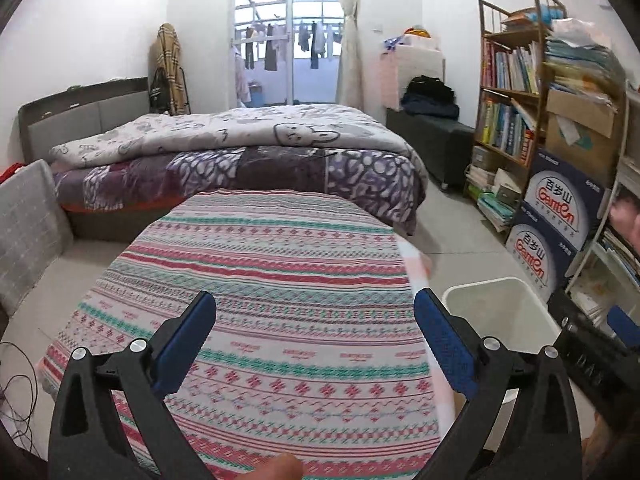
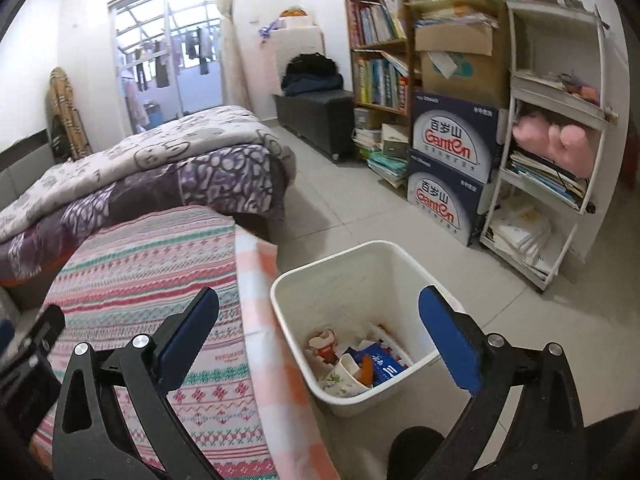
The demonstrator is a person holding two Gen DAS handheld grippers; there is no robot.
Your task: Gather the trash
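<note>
Bedroom w/ white walls and tiled floor. Far left: bed (image 1: 240, 148) w/ grey-purple quilt, balcony door (image 1: 286, 40) behind it showing hung laundry. Closer in, table w/ striped patterned cloth (image 1: 260, 300) fills the foreground, nothing lying on it in either view. Left gripper (image 1: 316, 344) hangs over that cloth, jaws spread wide, holding nothing. Just right of the table edge, on the floor: white trash bin (image 2: 316, 276), touching or nearly touching the cloth's pink-check overhang. Trash (image 2: 356, 364) sits at the bin's bottom: paper cup, blue packet, crumpled wrappers. Right gripper (image 2: 320, 344) hovers above the bin's left rim, also wide apart and bare. Far right: bookshelf (image 2: 380, 48) packed w/ books, two stacked Ganten boxes (image 2: 448, 168), then white rack (image 2: 556, 128) w/ papers and a pink plush.
</note>
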